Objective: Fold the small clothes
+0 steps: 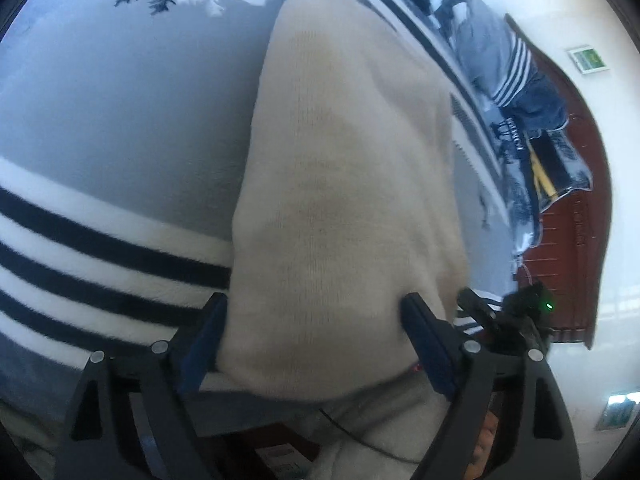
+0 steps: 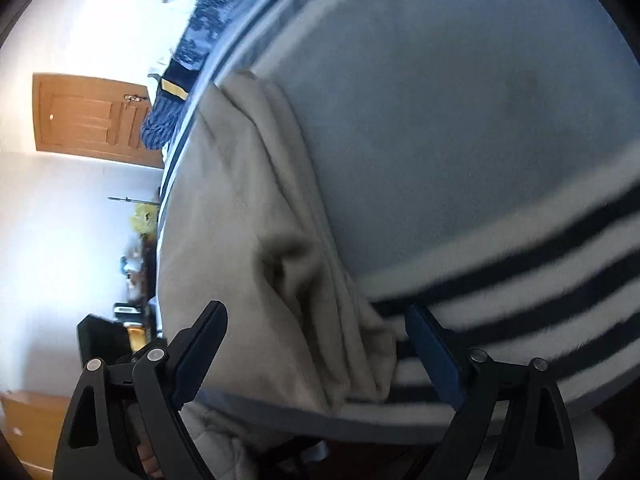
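A cream knit garment [image 1: 340, 160] lies folded in a long strip on a grey blanket [image 1: 120, 100] with navy and white stripes. Its near end sits between the fingers of my left gripper [image 1: 316, 304], whose jaws stand wide and do not pinch the cloth, so the gripper is open. In the right wrist view the same garment [image 2: 240, 240] shows creased folds along its edge on the blanket [image 2: 440, 120]. Low over that near edge is my right gripper [image 2: 316, 312], also open, with cloth below the gap and nothing clamped.
More clothes, grey and blue with white stripes [image 1: 516, 72], are piled at the blanket's far side. A red-brown wooden board [image 1: 560, 240] borders the bed. A black device with a green light [image 1: 536, 308] is close on the right. A wooden door [image 2: 88, 116] stands in the white wall.
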`<action>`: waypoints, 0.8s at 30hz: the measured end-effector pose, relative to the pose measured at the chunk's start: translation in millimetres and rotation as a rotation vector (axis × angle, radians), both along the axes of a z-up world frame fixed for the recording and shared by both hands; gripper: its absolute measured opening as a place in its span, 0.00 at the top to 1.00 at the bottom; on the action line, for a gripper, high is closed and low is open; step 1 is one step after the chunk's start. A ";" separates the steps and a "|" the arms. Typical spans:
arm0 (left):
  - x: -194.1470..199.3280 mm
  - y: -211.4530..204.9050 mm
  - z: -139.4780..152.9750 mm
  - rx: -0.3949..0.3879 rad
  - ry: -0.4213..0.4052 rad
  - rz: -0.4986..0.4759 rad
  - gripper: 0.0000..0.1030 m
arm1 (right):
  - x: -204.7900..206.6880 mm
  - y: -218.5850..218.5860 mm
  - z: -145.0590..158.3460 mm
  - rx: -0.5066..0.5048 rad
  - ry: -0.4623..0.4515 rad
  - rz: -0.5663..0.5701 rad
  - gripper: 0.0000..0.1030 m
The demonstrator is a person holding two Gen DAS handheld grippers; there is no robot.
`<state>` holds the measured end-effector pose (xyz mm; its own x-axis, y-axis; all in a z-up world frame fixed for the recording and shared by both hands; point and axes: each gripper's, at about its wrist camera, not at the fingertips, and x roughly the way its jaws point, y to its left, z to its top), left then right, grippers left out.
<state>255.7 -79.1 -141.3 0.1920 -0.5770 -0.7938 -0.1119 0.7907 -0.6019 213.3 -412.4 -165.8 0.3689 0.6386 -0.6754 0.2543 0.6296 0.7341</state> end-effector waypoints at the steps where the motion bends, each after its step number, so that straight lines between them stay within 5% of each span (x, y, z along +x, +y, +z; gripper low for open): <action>1: 1.3 0.8 -3.1 -0.005 0.008 0.018 0.21 | -3.4 -2.5 -1.5 0.015 0.002 -0.005 0.22; 4: -0.8 8.5 -9.8 -0.040 0.037 0.079 0.31 | -11.2 -9.7 -7.6 0.052 0.037 -0.040 0.33; 10: -6.3 18.9 -2.3 -0.055 0.031 0.058 0.49 | -10.3 -10.1 -5.1 -0.006 0.018 -0.088 0.32; 13: -9.0 22.9 5.2 -0.068 0.024 0.066 0.50 | -13.3 -4.7 -0.2 -0.018 -0.005 -0.087 0.23; 24: -29.2 43.3 0.4 -0.085 0.023 0.069 0.43 | -26.9 5.2 -18.2 0.175 0.080 -0.056 0.23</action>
